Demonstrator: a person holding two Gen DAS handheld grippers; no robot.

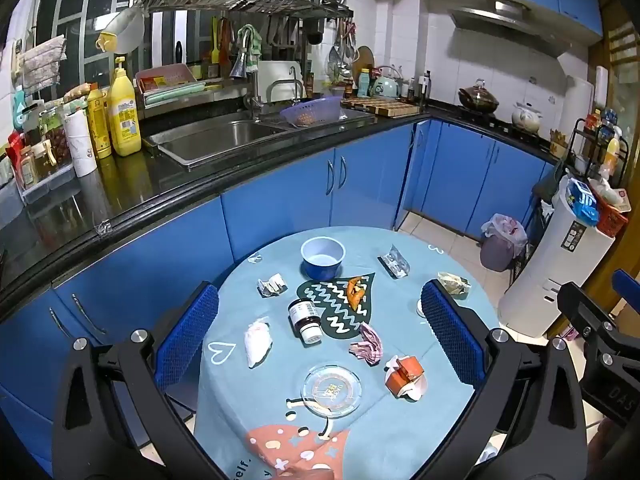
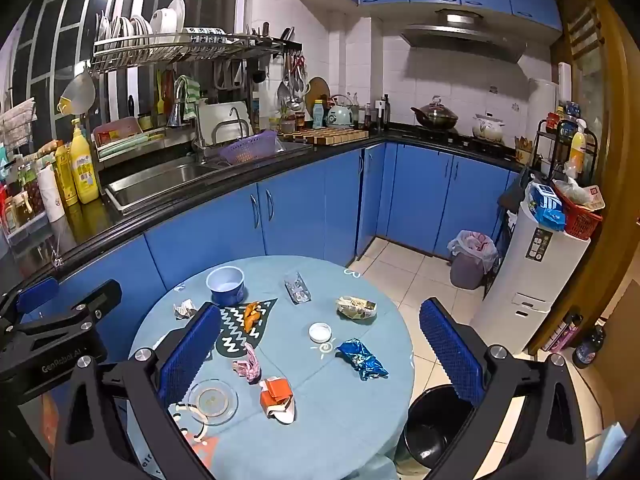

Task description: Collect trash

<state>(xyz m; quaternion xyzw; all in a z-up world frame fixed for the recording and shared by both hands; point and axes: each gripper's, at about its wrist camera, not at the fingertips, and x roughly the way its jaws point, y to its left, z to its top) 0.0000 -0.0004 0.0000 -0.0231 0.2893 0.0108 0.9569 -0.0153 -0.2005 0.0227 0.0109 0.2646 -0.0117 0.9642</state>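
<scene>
Everywhere crumpled wrappers (image 2: 362, 359) litter the round cloth-covered table (image 2: 340, 420).

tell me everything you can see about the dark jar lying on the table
The dark jar is small, of dark glass by the look of it, with a white label and a white cap that is still on. It lies on its side on the blue tablecloth, cap toward the camera, its edge over the dark heart print. Nothing else touches it.
</scene>
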